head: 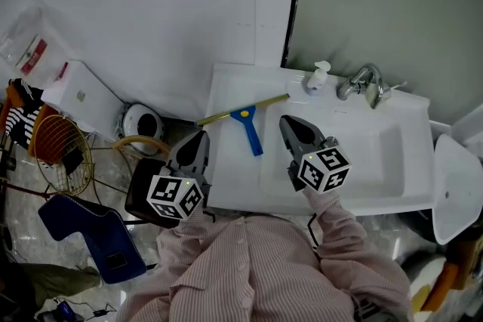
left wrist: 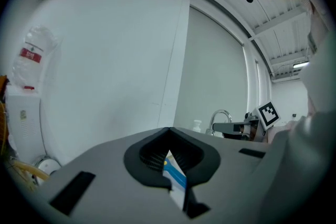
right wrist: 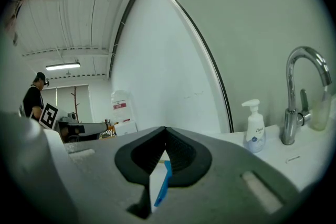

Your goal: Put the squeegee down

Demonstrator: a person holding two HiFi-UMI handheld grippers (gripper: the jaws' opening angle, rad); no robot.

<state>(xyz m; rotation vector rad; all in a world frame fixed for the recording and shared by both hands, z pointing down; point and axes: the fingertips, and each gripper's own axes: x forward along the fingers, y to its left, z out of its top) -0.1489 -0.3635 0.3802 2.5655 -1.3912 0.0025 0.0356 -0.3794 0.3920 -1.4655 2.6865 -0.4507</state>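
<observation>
The squeegee (head: 249,124), with a blue handle and a long yellow-edged blade, lies flat on the white sink counter (head: 226,162) left of the basin. Neither gripper touches it. My left gripper (head: 198,143) hovers off the counter's left edge, jaws shut and empty. My right gripper (head: 291,126) hovers just right of the handle, over the basin's near-left corner, also shut and empty. In the left gripper view the gripper (left wrist: 169,129) has its tips meeting, and the squeegee (left wrist: 176,176) shows below through the gap. The right gripper view shows the same for that gripper (right wrist: 166,128): the blue handle (right wrist: 164,181) lies below the jaws.
A soap dispenser (head: 317,77) (right wrist: 255,128) and a chrome faucet (head: 362,83) (right wrist: 302,97) stand at the back of the basin (head: 362,154). Left of the sink are a wire basket (head: 60,143), a white box (head: 83,96) and a blue seat (head: 98,234). A person (right wrist: 34,99) stands far off.
</observation>
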